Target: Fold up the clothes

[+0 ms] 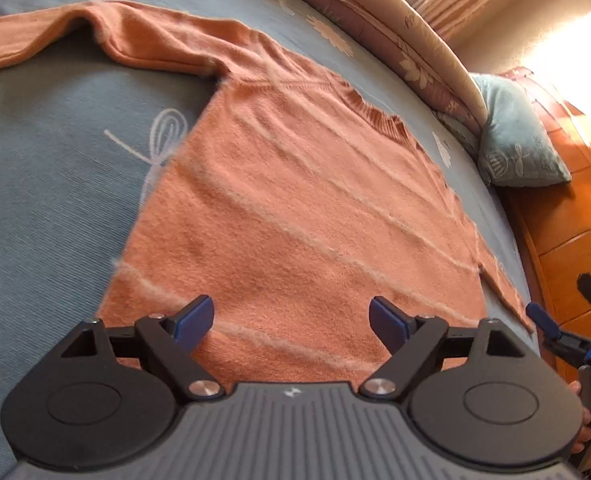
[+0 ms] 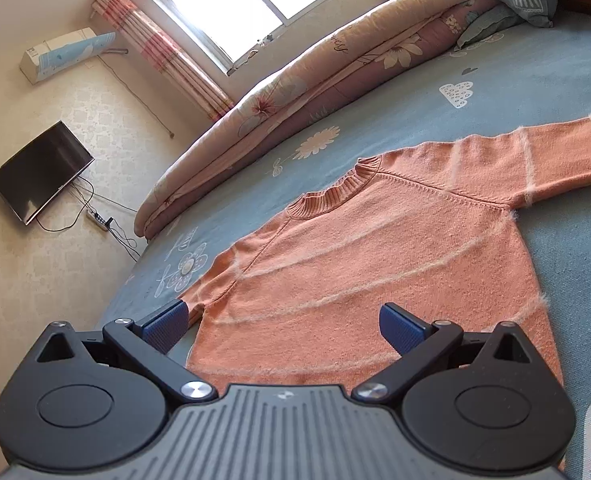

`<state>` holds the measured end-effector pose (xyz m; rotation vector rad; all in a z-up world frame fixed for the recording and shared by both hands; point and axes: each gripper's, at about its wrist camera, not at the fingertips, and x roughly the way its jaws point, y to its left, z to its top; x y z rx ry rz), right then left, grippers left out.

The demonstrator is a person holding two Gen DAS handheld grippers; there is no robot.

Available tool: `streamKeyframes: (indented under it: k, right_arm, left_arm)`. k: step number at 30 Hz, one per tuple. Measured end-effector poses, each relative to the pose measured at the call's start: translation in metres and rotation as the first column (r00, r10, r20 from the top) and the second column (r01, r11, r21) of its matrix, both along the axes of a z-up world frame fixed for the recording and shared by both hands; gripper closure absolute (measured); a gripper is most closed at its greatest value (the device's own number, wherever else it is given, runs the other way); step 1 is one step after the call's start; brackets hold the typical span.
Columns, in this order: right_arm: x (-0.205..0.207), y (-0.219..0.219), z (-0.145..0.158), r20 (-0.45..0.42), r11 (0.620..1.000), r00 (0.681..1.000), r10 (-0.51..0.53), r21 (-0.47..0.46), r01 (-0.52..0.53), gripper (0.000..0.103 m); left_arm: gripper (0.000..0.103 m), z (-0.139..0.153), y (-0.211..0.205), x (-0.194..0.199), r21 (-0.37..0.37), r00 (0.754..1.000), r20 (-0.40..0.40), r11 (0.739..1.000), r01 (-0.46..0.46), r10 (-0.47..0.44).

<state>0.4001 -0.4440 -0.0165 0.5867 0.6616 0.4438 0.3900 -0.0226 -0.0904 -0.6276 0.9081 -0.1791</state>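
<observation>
An orange sweater [image 1: 295, 184] with pale fuzzy stripes lies flat, front up, on the blue bed sheet [image 1: 55, 200]. One sleeve [image 1: 55, 36] stretches out sideways, and the ribbed collar [image 1: 375, 112] points toward the quilt. My left gripper [image 1: 291, 316] hovers open over the lower body of the sweater, nothing between its blue pads. In the right wrist view the sweater [image 2: 375, 264] fills the middle. My right gripper [image 2: 283, 320] is open above its hem, near the short-looking sleeve [image 2: 203, 292]. The right gripper [image 1: 561, 300] also shows at the bed's edge.
A rolled floral quilt [image 2: 295, 92] runs along the far side of the bed, with a blue pillow [image 1: 523, 132] at its end. A wooden headboard [image 1: 567, 232] borders the mattress. A television [image 2: 39, 172] hangs on the wall beside the window [image 2: 247, 8].
</observation>
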Motion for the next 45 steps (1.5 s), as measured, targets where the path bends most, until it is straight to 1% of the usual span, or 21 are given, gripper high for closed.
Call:
streamKeyframes:
  k: [3, 5, 6, 7, 8, 10, 13, 15, 19, 22, 25, 29, 31, 33, 34, 36, 37, 38, 39, 42, 45]
  right_arm:
    - [0.001, 0.004, -0.002, -0.003, 1.000, 1.000, 0.005, -0.017, -0.005, 0.000]
    - [0.003, 0.006, -0.005, -0.011, 1.000, 1.000, 0.002, -0.022, -0.002, 0.000]
    - [0.004, 0.007, -0.006, -0.015, 1.000, 1.000, 0.001, -0.023, -0.001, 0.000]
    - [0.006, 0.008, -0.008, -0.022, 1.000, 1.000, -0.001, -0.025, 0.000, 0.000]
    - [0.008, 0.010, -0.010, -0.030, 1.000, 1.000, -0.001, -0.030, 0.000, 0.000]
    - [0.011, 0.015, -0.013, -0.040, 0.999, 0.999, 0.000, -0.046, -0.002, 0.000]
    - [0.016, 0.024, -0.018, -0.052, 0.998, 0.999, 0.011, -0.069, -0.015, 0.000]
    - [0.018, 0.031, -0.022, -0.059, 0.996, 0.998, 0.026, -0.087, -0.031, 0.000]
    - [0.021, 0.039, -0.028, -0.072, 0.988, 0.997, 0.034, -0.147, -0.044, 0.000]
    - [0.023, 0.040, -0.032, -0.078, 0.985, 0.997, 0.022, -0.169, -0.035, 0.000]
    - [0.026, 0.038, -0.036, -0.089, 0.984, 0.996, 0.008, -0.174, -0.023, 0.000]
    - [0.030, 0.038, -0.042, -0.102, 0.982, 0.995, -0.001, -0.187, -0.019, 0.000]
    - [0.031, 0.039, -0.045, -0.108, 0.980, 0.994, 0.003, -0.198, -0.024, 0.000]
    - [0.032, 0.042, -0.048, -0.114, 0.976, 0.993, 0.008, -0.216, -0.032, 0.000]
    - [0.033, 0.044, -0.049, -0.117, 0.974, 0.993, 0.012, -0.224, -0.038, 0.000]
    - [0.034, 0.048, -0.052, -0.122, 0.970, 0.992, 0.020, -0.240, -0.049, 0.000]
    - [0.034, 0.049, -0.053, -0.123, 0.968, 0.992, 0.024, -0.246, -0.054, 0.000]
    - [0.035, 0.051, -0.054, -0.123, 0.966, 0.992, 0.027, -0.251, -0.057, 0.000]
    - [0.035, 0.052, -0.054, -0.123, 0.964, 0.992, 0.028, -0.258, -0.059, 0.000]
    - [0.036, 0.053, -0.056, -0.124, 0.959, 0.992, 0.024, -0.277, -0.058, 0.000]
    - [0.036, 0.053, -0.058, -0.125, 0.957, 0.992, 0.024, -0.284, -0.059, 0.000]
  left_arm:
    - [0.018, 0.016, 0.042, -0.013, -0.055, 0.983, 0.098, 0.987, -0.151, 0.156]
    - [0.020, 0.022, 0.077, -0.022, -0.104, 0.946, 0.141, 0.955, -0.279, 0.292]
    - [0.021, 0.023, 0.096, -0.026, -0.120, 0.918, 0.146, 0.928, -0.354, 0.369]
    - [0.026, 0.022, 0.114, -0.030, -0.122, 0.889, 0.141, 0.898, -0.422, 0.437]
    - [0.047, 0.020, 0.131, -0.034, -0.119, 0.856, 0.135, 0.866, -0.486, 0.499]
    - [0.065, 0.014, 0.163, -0.041, -0.130, 0.790, 0.109, 0.797, -0.590, 0.603]
    - [0.065, -0.002, 0.204, -0.049, -0.180, 0.693, 0.050, 0.689, -0.702, 0.719]
    - [0.065, -0.013, 0.220, -0.050, -0.191, 0.653, 0.012, 0.643, -0.741, 0.757]
    - [0.063, -0.033, 0.239, -0.042, -0.191, 0.588, -0.041, 0.571, -0.798, 0.808]
    - [0.061, -0.041, 0.248, -0.033, -0.234, 0.559, -0.031, 0.538, -0.810, 0.828]
    - [0.055, -0.046, 0.257, -0.019, -0.257, 0.546, -0.016, 0.525, -0.812, 0.837]
    - [0.049, -0.045, 0.265, 0.000, -0.244, 0.539, 0.025, 0.528, -0.813, 0.842]
    - [0.049, -0.046, 0.272, 0.004, -0.255, 0.512, 0.043, 0.505, -0.825, 0.858]
    - [0.049, -0.046, 0.278, 0.010, -0.255, 0.501, 0.057, 0.498, -0.829, 0.863]
    - [0.052, -0.045, 0.278, 0.014, -0.234, 0.508, 0.066, 0.509, -0.829, 0.859]
    - [0.062, -0.035, 0.278, 0.026, -0.130, 0.536, 0.100, 0.545, -0.828, 0.838]
    - [0.078, -0.028, 0.276, 0.030, -0.058, 0.554, 0.113, 0.562, -0.825, 0.825]
    - [0.083, -0.023, 0.276, 0.036, -0.001, 0.571, 0.118, 0.575, -0.818, 0.813]
    - [0.084, -0.018, 0.276, 0.041, 0.053, 0.580, 0.122, 0.579, -0.814, 0.805]
    - [0.086, 0.000, 0.273, 0.050, 0.140, 0.598, 0.165, 0.582, -0.801, 0.784]
    - [0.086, 0.020, 0.277, 0.058, 0.158, 0.600, 0.236, 0.579, -0.800, 0.764]
